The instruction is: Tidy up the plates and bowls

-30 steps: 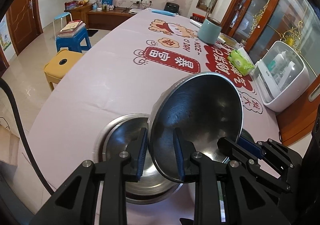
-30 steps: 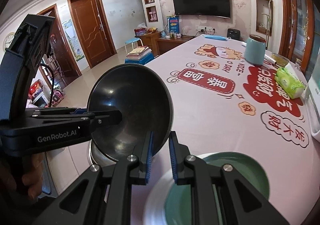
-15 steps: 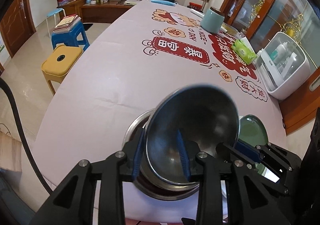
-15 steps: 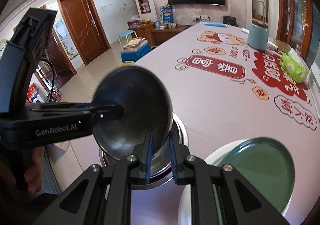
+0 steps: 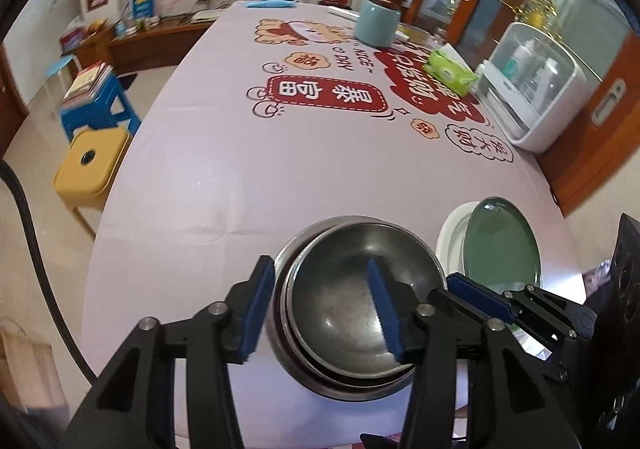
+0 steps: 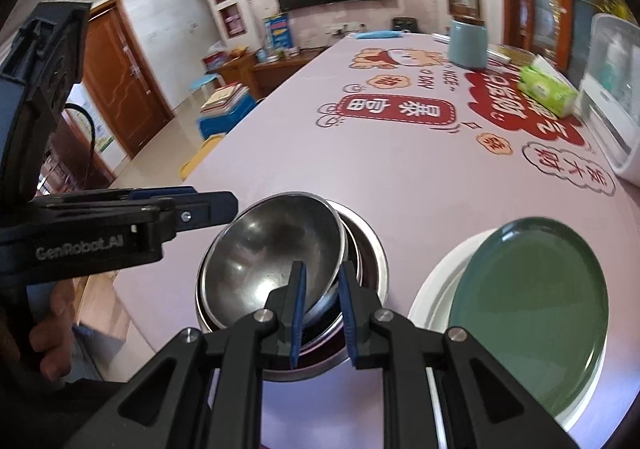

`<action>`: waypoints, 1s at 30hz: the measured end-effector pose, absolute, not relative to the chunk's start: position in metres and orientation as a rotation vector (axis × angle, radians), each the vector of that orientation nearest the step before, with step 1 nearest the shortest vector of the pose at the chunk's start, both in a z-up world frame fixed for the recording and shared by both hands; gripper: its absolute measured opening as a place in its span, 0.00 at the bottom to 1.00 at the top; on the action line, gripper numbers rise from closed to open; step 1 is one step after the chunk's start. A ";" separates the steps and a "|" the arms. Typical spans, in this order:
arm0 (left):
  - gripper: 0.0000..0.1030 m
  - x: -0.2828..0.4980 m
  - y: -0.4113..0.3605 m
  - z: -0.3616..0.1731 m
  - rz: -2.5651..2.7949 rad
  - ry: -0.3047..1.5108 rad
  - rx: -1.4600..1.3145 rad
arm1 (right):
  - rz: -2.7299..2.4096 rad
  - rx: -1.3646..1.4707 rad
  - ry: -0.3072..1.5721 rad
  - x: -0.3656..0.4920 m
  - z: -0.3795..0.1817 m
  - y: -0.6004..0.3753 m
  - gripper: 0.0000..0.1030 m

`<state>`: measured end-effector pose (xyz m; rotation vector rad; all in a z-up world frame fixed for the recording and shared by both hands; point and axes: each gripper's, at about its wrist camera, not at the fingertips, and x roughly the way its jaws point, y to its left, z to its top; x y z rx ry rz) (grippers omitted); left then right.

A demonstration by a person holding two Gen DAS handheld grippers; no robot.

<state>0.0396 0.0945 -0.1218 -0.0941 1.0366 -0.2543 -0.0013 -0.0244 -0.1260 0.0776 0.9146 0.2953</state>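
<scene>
Near the front edge of the table (image 5: 224,185), which is covered with a pale pink printed cloth, a smaller steel bowl (image 5: 356,313) sits nested inside a larger steel bowl (image 5: 292,357), tilted a little so that one side of its rim rides higher than the outer bowl's rim. The left gripper (image 5: 322,313) straddles the near-left rim of the stack with its jaws opening: one blue pad stands outside the bowls and the other over the inner bowl's hollow, neither pressing on the metal. The right gripper (image 6: 322,315) is clenched on the rim of the smaller steel bowl (image 6: 272,261), its blue pads nipping the thin edge on the side nearest the plates. Just beside the bowls, toward the table's front right corner, a green plate (image 6: 528,309) lies on top of a white plate (image 6: 432,289). Farther back along the right edge stand a pale blue canister (image 5: 378,23), a green tissue pack (image 5: 450,71) and a white lidded box (image 5: 536,89). A hand (image 6: 48,325) holds the left gripper's handle
</scene>
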 end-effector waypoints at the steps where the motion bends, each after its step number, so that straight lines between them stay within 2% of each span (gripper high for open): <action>1: 0.47 0.041 0.096 -0.121 -0.269 1.033 -0.085 | 0.272 0.093 0.912 -0.002 -0.126 -0.025 0.17; 8: 0.49 0.050 0.102 -0.123 -0.323 1.037 -0.037 | 0.181 0.189 0.910 -0.004 -0.131 -0.033 0.17; 10: 0.53 0.051 0.105 -0.124 -0.332 1.040 -0.032 | 0.153 0.219 0.911 -0.004 -0.132 -0.037 0.17; 15: 0.56 0.055 0.112 -0.129 -0.347 1.056 -0.027 | 0.113 0.285 0.920 -0.010 -0.137 -0.045 0.18; 18: 0.62 0.058 0.114 -0.135 -0.352 1.088 -0.024 | 0.092 0.302 0.929 -0.012 -0.138 -0.048 0.25; 23: 0.63 0.064 0.115 -0.150 -0.362 1.156 -0.009 | 0.088 0.340 0.960 -0.014 -0.144 -0.050 0.38; 30: 0.63 0.075 0.113 -0.177 -0.374 1.295 0.011 | 0.116 0.390 1.011 -0.011 -0.154 -0.051 0.41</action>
